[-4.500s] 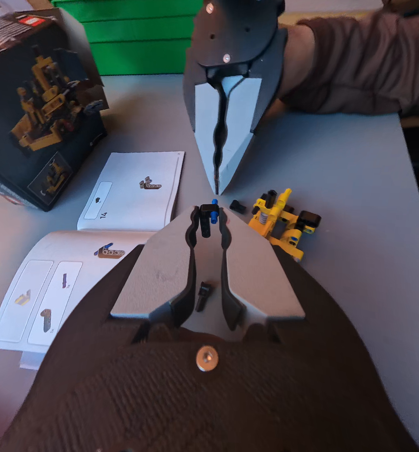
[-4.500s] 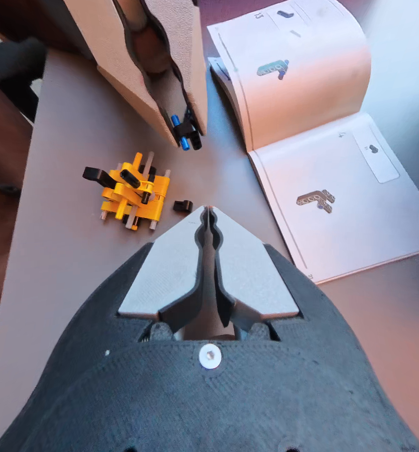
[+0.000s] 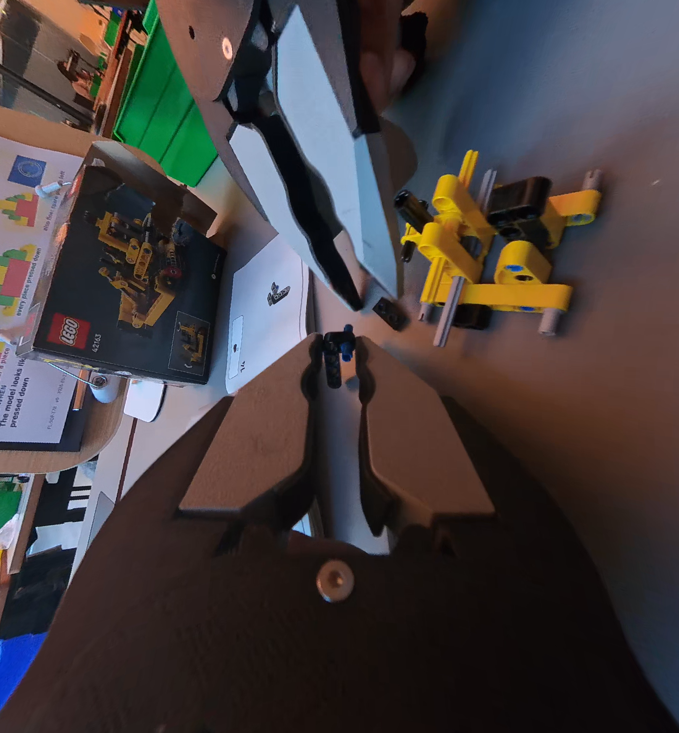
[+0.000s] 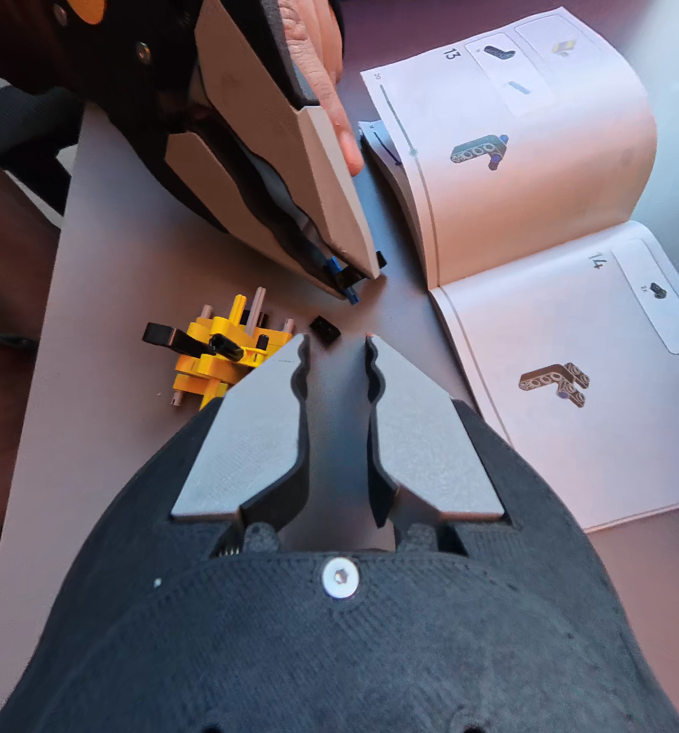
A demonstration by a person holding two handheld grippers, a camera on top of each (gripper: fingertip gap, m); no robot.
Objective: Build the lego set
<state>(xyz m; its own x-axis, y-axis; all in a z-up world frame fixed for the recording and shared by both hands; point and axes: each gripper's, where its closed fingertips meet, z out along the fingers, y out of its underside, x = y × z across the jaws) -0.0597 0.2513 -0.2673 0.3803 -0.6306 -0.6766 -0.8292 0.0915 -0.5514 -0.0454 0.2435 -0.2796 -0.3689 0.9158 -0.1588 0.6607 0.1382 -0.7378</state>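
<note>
Gripping a black beam (image 3: 333, 359), left gripper (image 3: 339, 341); right gripper (image 4: 337, 337) spread above bare table (image 4: 103, 396).

Writing is present on three items; its wording is not reproduced here.

- Set box (image 3: 131, 277), black: a red square logo with white lettering at the lower corner, a white number beside it.
- Printed sheet (image 3: 8, 277), white, behind the box: lines of black text beside coloured brick diagrams, a blue emblem at the top.
- Instruction booklet (image 4: 567, 436), open: black step numbers, a page number, a quantity mark in a parts callout
</note>
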